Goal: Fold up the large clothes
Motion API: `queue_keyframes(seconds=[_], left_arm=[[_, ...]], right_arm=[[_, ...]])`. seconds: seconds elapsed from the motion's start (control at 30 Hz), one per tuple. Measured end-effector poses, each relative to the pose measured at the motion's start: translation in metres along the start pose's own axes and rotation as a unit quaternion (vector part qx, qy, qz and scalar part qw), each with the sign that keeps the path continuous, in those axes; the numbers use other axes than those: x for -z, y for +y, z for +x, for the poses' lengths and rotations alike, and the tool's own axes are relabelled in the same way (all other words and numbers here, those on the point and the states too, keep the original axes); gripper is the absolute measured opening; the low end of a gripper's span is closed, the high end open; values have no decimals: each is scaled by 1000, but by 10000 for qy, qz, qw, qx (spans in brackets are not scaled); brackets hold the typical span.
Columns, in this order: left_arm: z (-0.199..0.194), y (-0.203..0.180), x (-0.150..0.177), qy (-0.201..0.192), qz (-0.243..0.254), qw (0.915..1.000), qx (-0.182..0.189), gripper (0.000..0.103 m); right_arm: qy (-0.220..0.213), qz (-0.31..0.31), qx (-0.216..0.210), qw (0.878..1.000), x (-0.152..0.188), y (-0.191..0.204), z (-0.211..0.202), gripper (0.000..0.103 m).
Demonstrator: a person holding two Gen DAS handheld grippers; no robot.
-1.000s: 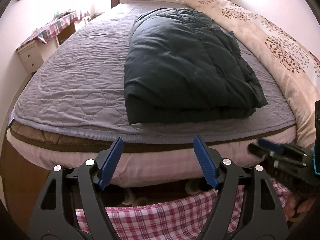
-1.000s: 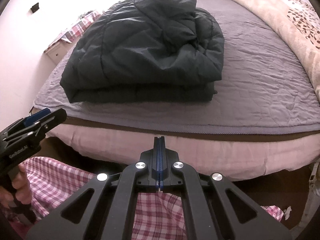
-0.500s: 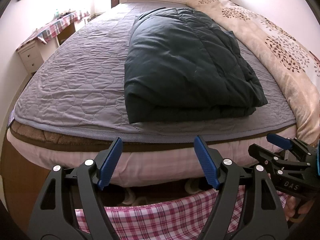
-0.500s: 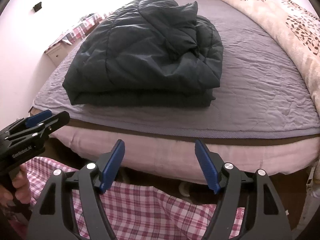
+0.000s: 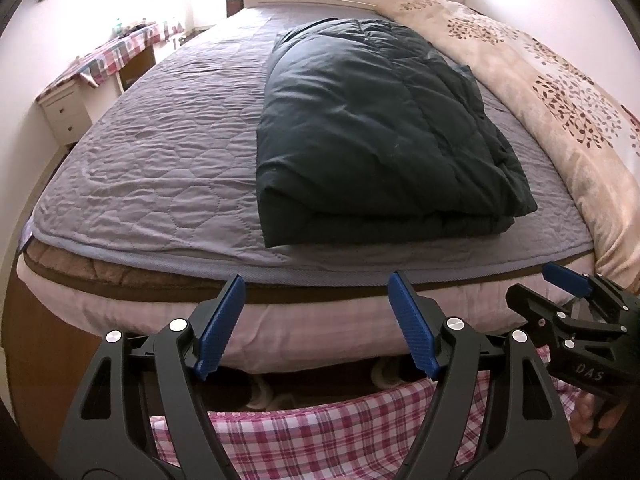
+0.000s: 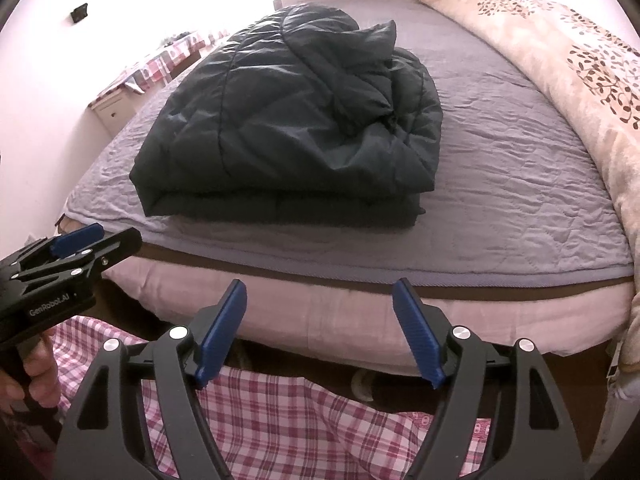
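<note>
The right claw has just been springing open, nothing between its jaws; the left claw is gaping wide, empty too. The dark quilted puffer jacket is lying folded near the bed's foot edge. Folding looks finished; next probably calls for tidying the bunched right side.

— What is seen beyond the jaws?
— A bed, covered by a quilted grey-purple spread.
— And on it?
— A folded dark padded jacket is laid ahead, a floral beige duvet bunched rightward.
</note>
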State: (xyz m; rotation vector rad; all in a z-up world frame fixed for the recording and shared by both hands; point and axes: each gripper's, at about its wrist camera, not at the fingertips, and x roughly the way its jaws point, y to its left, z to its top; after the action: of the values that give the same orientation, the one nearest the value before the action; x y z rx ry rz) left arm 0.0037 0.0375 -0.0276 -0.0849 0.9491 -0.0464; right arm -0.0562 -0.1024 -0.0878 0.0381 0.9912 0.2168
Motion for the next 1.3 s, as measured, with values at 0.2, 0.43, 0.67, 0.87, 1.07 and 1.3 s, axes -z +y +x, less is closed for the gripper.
queue_keyframes(seconds=[0.2, 0.43, 0.67, 0.87, 1.07, 1.3], left_arm=[[-3, 2, 0, -44, -26, 10000, -43, 73], [-6, 5, 0, -109, -64, 9999, -85, 74], [-6, 6, 1, -117, -65, 9999, -77, 74], [-7, 6, 1, -139, -63, 9999, -75, 74], [-10, 6, 1, -178, -60, 9998, -71, 73], [-10, 6, 1, -185, -60, 9998, -72, 73]], right_arm=[[-60, 28, 55, 10000, 1, 0, -3, 74], [-116, 36, 124, 9998, 1, 0, -6, 74], [-189, -9, 213, 9996, 0, 2, -9, 74], [-255, -5, 234, 9994, 0, 3, -12, 74], [-261, 17, 242, 9994, 1, 3, -12, 74], [-249, 24, 237, 9994, 2, 4, -12, 74]])
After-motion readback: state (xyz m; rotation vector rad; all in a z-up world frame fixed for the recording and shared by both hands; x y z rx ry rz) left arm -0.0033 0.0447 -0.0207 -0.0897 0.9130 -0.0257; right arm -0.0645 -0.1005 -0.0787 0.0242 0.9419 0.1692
